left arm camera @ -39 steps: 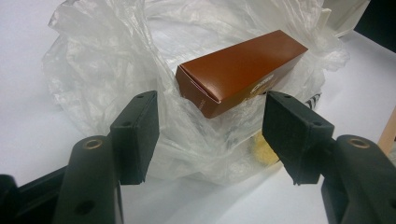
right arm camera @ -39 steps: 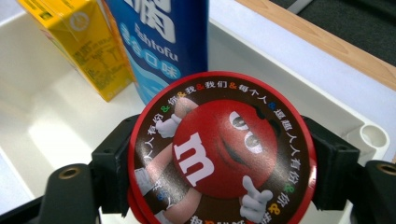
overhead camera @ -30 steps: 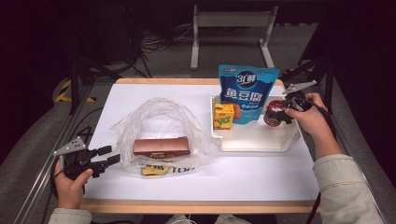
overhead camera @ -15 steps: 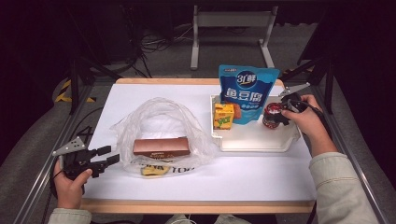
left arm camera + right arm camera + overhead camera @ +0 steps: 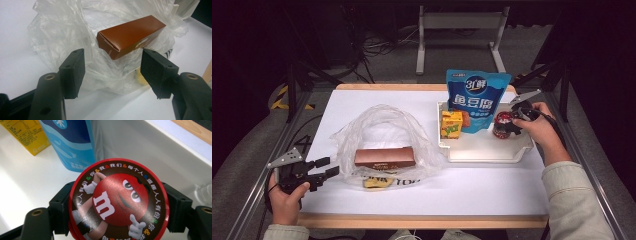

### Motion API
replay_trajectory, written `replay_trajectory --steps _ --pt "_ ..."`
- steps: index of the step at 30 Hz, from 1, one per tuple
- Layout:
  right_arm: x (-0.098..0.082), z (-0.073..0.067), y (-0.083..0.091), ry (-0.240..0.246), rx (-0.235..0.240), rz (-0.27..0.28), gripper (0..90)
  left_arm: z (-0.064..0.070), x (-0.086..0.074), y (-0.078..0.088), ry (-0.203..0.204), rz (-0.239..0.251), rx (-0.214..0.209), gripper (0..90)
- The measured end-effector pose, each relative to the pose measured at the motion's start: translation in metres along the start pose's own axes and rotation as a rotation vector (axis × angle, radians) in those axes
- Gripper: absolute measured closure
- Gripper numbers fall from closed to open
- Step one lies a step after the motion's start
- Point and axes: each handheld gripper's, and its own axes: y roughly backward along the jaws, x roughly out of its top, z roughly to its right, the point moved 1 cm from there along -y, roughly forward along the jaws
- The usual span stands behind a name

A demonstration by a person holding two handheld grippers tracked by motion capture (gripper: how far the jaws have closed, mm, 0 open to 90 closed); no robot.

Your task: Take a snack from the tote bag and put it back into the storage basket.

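Right gripper [image 5: 510, 124] sits at the right of the high view, over the right end of the white tray [image 5: 484, 152]. Its jaws stand on either side of a round red candy tin [image 5: 501, 125], one at each flank; in the right gripper view the tin [image 5: 118, 201] lies lower centre with both jaws up against its rim, so the tin is held between them. The tin stands inside the tray, near its right wall.

Just left of the tin, upper centre of the high view, a blue pouch [image 5: 476, 99] stands upright in the tray, with a yellow carton [image 5: 451, 124] at its left.

Left gripper [image 5: 323, 168] is at the lower left of the high view, jaws wide apart with nothing clamped between them. In the left gripper view the gripper [image 5: 112, 72] faces a crumpled clear plastic bag [image 5: 62, 32], whose folds lie between the jaws, apart from the pads. A brown box [image 5: 130, 35] lies on the bag, upper centre of that view.

All items rest on a white table [image 5: 462, 190].
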Motion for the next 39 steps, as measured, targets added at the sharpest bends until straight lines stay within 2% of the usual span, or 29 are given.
replay_trajectory --steps 3,8,11,20,26,32,34,39 --pt "0.000 0.000 -0.003 0.000 0.010 -0.009 25.7 0.000 -0.001 0.001 -0.001 0.001 0.002 37.2" --pt "0.000 -0.001 -0.007 0.021 0.023 -0.012 25.7 0.000 -0.001 0.001 -0.007 -0.002 0.005 37.2" --pt "0.001 -0.002 -0.011 0.040 0.025 -0.032 25.7 0.000 0.000 0.000 -0.003 -0.003 0.002 37.2" --pt "-0.001 0.001 -0.012 0.039 0.044 -0.025 25.6 0.000 0.000 0.000 -0.001 -0.001 -0.001 37.2" --pt "0.001 0.002 -0.012 0.077 0.060 -0.046 25.5 0.000 0.000 0.000 -0.003 -0.003 0.000 37.3" --pt "0.002 0.002 -0.012 0.091 0.043 -0.050 23.6 0.000 0.000 0.000 -0.001 0.000 0.000 37.2" --pt "0.004 0.001 -0.010 0.106 0.023 -0.058 18.5 0.000 0.000 0.000 -0.002 0.000 -0.001 37.2" --pt "0.003 0.000 -0.003 0.075 0.022 -0.035 16.0 0.000 0.001 0.000 -0.002 0.003 -0.001 37.2"
